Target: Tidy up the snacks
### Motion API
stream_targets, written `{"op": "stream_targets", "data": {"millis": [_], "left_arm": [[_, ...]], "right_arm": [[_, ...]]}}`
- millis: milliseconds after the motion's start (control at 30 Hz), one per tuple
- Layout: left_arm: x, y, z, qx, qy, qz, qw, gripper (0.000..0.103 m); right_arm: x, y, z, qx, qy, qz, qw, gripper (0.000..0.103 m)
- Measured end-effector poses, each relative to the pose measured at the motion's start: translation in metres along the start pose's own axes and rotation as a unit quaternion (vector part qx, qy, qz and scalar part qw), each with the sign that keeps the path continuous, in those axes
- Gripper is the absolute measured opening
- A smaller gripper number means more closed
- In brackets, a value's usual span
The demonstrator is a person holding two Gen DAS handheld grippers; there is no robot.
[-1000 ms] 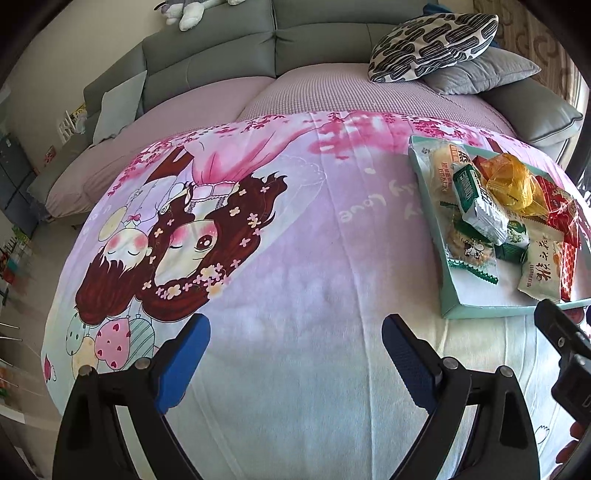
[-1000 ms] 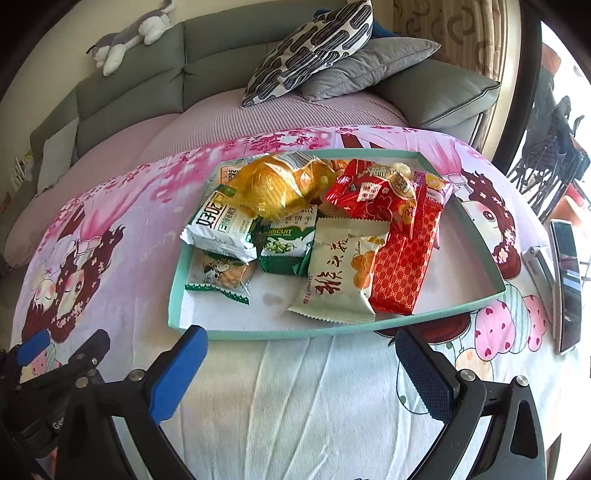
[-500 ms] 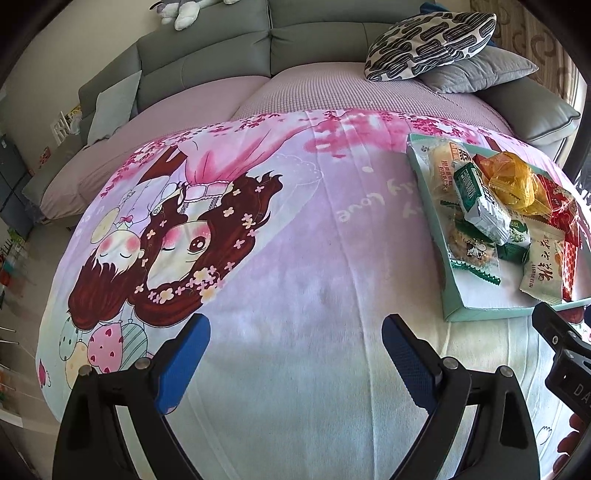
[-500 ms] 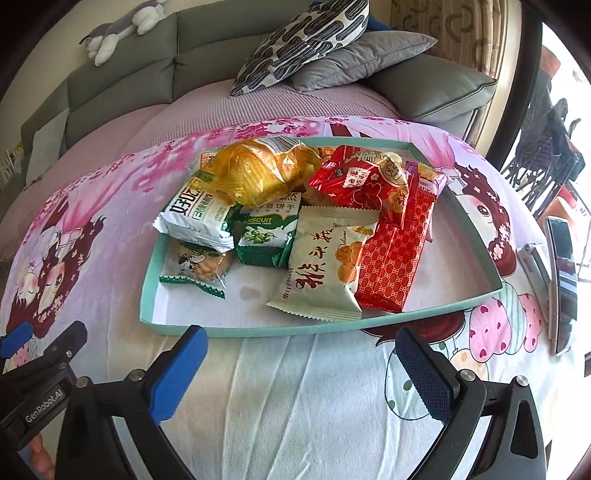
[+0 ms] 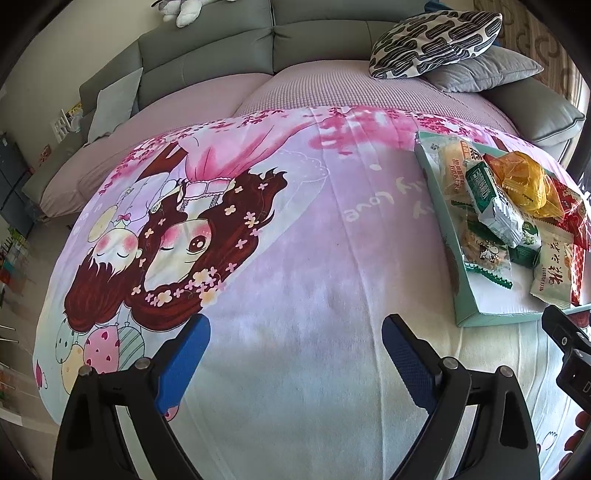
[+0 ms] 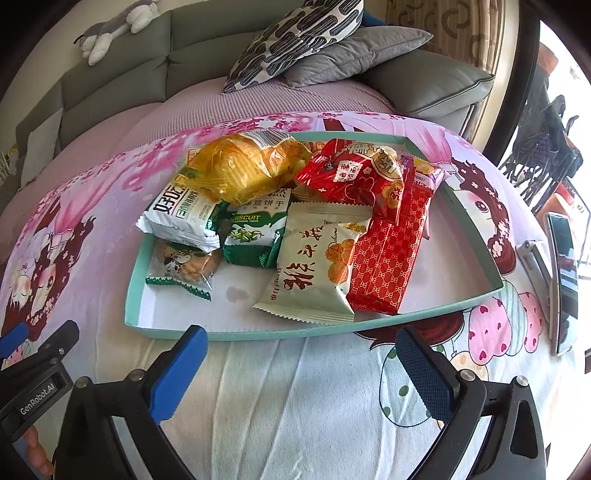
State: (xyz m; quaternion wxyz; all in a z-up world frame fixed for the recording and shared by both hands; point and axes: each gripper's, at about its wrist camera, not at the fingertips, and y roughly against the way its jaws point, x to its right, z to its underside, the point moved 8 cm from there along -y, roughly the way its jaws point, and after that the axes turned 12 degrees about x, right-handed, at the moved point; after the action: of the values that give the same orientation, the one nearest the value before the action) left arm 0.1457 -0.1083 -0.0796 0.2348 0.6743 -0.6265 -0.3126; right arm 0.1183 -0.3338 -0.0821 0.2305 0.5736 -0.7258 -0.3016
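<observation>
Right gripper (image 6: 301,358) view has closed in on the tray a bit since a second ago; tray now sits larger and lower between the fingers, packets unchanged inside. Left gripper (image 5: 295,343) barely shifted.

Nearest: both tools spread wide, nothing between the blue pads, each hovering over the cartoon-print blanket (image 5: 295,258). Left one over bare blanket, tray off to its right. Right one just short of the tray's near rim.

Teal shallow tray (image 6: 258,334) lies flat on the blanket, white floor, all snacks inside it in a loose overlapping heap. Near row: clear cookie packet with green zigzag edges (image 6: 181,267) at left, cream packet with big Chinese characters (image 6: 314,273) in the middle, red patterned packet (image 6: 388,254) to its right, touching. Behind: green biscuit packet (image 6: 255,236), white-green packet (image 6: 181,221) lying over the cookie packet. Farther back: yellow-orange wrapped bread bag (image 6: 243,166) on top of the pile, red festive packet (image 6: 354,177) beside it, overlapping the patterned one. Right part of the tray floor is bare.

Right of the tray, on the blanket: phone (image 6: 563,280) lying flat.

Far: grey sofa (image 6: 424,81), patterned black-white cushion (image 6: 295,40) on a grey cushion, plush toy (image 6: 114,33) on the sofa back.
</observation>
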Motion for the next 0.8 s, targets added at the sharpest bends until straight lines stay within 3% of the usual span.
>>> {"op": "stream_targets", "data": {"millis": [800], "left_arm": [[0.011,-0.005,-0.004,0.005,-0.007,0.013,0.9999,0.094]], "right_arm": [[0.005,-0.004,-0.002,-0.003,-0.008,0.001,1.0,0.103]]}}
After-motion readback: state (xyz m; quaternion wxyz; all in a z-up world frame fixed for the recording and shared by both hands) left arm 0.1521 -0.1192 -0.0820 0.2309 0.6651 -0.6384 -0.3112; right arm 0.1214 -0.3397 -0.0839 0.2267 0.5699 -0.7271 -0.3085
